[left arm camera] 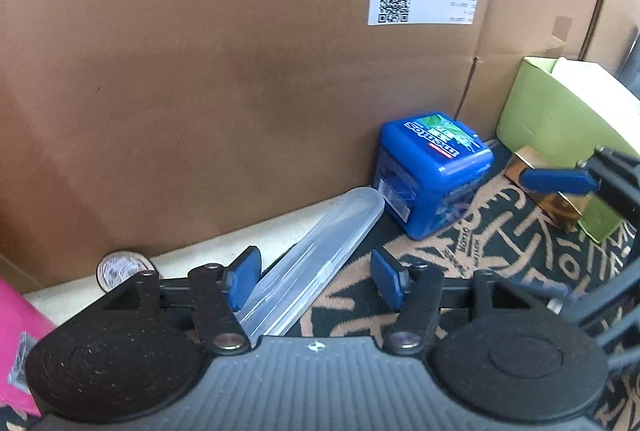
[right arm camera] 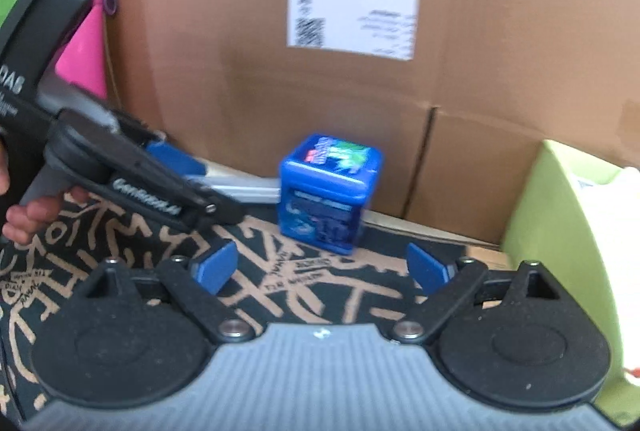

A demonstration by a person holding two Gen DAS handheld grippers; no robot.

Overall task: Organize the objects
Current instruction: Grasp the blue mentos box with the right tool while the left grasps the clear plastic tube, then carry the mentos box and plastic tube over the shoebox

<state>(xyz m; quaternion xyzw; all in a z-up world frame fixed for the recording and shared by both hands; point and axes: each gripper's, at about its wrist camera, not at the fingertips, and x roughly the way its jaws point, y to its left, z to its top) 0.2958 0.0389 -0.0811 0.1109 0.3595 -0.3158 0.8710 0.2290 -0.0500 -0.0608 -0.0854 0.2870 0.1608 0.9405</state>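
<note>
A clear plastic tube case (left arm camera: 320,255) lies slanted on the patterned mat (left arm camera: 500,243), between the blue pads of my left gripper (left arm camera: 316,263). Its left pad sits against the case and the right pad stands apart, so the jaws are open. Past the case's far end, a blue Mentos cube box (left arm camera: 432,175) stands against the cardboard box (left arm camera: 200,71). My right gripper (right arm camera: 320,267) is open and empty, with the Mentos box (right arm camera: 326,195) just ahead of it. The right wrist view also shows my left gripper (right arm camera: 200,183) over the case (right arm camera: 248,187).
A green open box (right arm camera: 560,231) stands at the right, with a gold box (left arm camera: 556,203) lying in front of it. At the far left are a coin (left arm camera: 120,269) by the cardboard wall and a pink object (left arm camera: 20,331). A person's hand (right arm camera: 24,215) holds the left gripper's handle.
</note>
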